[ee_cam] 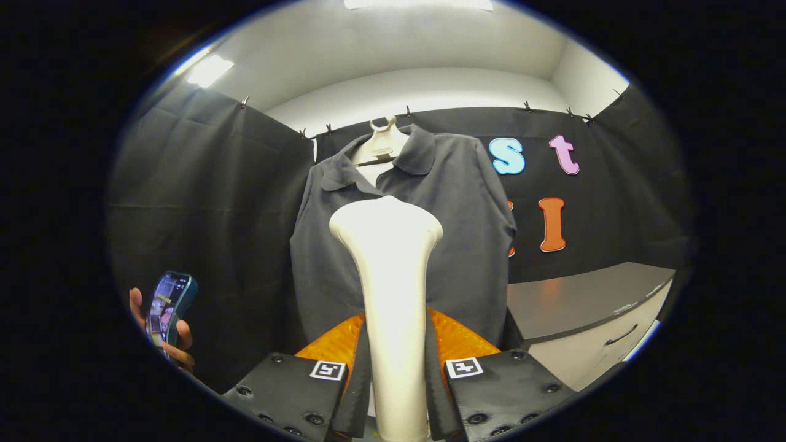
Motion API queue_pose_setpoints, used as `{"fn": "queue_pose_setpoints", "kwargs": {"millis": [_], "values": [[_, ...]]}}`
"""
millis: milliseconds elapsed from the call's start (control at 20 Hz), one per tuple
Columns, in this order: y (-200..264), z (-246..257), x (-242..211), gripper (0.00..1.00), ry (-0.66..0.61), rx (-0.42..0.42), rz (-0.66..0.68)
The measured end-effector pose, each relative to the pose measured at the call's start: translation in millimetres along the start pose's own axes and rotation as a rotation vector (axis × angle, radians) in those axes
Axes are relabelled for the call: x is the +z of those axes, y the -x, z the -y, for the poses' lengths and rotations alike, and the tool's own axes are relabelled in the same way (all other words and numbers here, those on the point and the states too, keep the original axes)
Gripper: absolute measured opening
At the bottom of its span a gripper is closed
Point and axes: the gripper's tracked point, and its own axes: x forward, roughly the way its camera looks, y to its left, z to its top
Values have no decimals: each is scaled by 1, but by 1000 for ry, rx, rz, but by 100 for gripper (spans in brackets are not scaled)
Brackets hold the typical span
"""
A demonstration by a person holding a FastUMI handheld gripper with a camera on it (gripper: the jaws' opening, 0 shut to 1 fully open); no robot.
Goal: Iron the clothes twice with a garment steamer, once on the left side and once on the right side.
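The hand-held gripper (396,374) squeezed the tall cream plastic garment steamer (388,288) between both fingers. The steamer's wide head stood just in front of the dark grey collared shirt (466,245), which hung on a white hanger (382,144) against the booth wall. A grey-topped desk (577,301) stood beside the shirt.
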Motion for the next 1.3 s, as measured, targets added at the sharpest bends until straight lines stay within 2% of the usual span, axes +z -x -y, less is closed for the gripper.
{"fn": "queue_pose_setpoints", "kwargs": {"millis": [400,700,1100,1300], "values": [[63,83,24,45,19,-86,38],[111,133,24,45,23,-114,29],[150,174,20,45,52,-143,10],[159,176,13,45,53,-151,-5]]}}
